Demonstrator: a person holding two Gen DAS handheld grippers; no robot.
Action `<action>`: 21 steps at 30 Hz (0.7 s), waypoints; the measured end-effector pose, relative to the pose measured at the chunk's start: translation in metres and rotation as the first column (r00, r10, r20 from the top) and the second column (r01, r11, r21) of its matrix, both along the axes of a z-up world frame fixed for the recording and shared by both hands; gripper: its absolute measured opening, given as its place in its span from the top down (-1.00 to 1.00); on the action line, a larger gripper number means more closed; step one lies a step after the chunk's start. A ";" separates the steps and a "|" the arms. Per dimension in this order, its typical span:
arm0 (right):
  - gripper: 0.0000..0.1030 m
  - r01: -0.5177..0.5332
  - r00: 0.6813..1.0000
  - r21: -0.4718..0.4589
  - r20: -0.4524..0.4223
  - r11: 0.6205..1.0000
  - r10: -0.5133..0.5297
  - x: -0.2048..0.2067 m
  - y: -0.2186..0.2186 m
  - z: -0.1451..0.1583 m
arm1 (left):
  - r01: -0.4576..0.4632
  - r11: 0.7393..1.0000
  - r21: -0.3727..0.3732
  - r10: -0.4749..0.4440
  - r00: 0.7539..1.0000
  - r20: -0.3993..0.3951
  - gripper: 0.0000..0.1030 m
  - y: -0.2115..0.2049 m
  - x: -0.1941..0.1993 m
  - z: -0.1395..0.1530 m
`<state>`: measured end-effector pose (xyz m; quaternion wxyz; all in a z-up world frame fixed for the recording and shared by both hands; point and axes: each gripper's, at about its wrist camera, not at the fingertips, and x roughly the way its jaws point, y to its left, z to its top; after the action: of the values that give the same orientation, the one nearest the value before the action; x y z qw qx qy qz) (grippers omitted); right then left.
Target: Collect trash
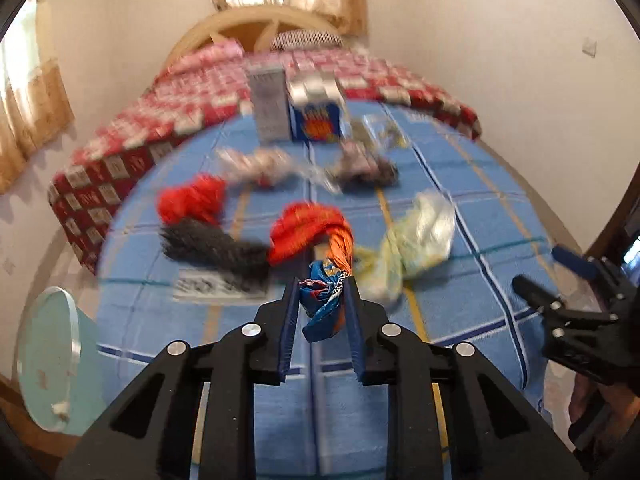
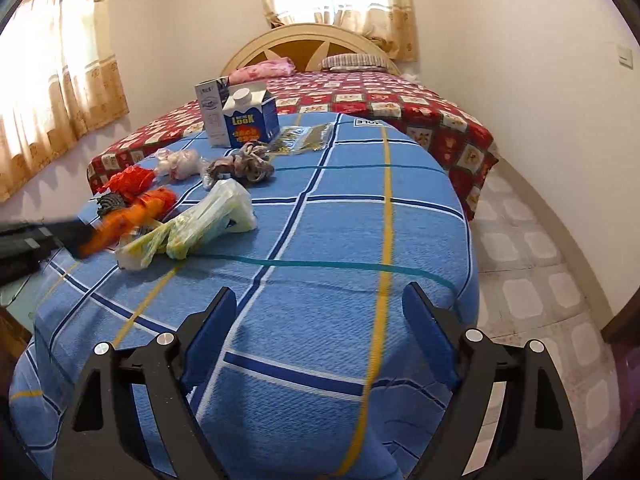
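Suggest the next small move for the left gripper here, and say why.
Probably lift the left gripper straight up a little. Its fingers are closed on the blue end of the orange and blue wrapper, whose orange end still lies on the blue checked tablecloth against the yellow plastic bag. Lifting should free it from its neighbours. No trash bin shows here.

A: Cartons, upright, far end of the table?
B: Two: one grey carton [image 2: 211, 114], one blue carton [image 2: 252, 120], touching.
A: Crumpled wrappers and bags?
B: Seven counted: two red-orange [image 1: 192, 200] [image 1: 304, 228], one dark [image 1: 212, 246], one pale yellow bag [image 2: 208, 216], one whitish [image 2: 180, 164], one grey-brown [image 2: 244, 166], one blue-and-orange [image 1: 324, 300].
A: Flat clear packets, far right?
B: Blurred; two at least [image 2: 306, 138].
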<state>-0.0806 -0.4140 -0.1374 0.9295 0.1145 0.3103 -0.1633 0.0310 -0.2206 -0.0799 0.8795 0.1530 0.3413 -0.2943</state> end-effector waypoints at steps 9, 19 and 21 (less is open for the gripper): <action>-0.62 -0.096 0.995 -0.054 -0.012 0.994 0.096 0.030 0.037 0.014 | -0.137 0.989 -0.051 0.142 0.984 0.109 0.56 0.079 0.013 0.046; -0.62 -0.108 0.994 -0.090 -0.017 0.990 0.107 0.078 0.054 0.033 | -0.267 0.963 -0.032 0.269 0.957 0.104 0.56 0.147 0.037 0.038; -0.62 -0.093 0.996 -0.099 -0.012 0.991 0.092 0.084 0.045 0.035 | -0.268 0.963 -0.035 0.270 0.958 0.097 0.56 0.152 0.039 0.036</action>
<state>0.0037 -0.3691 -0.1022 0.9395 0.0528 0.3100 -0.1356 0.0700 -0.0683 -0.0440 0.9291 0.1102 0.3108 -0.1675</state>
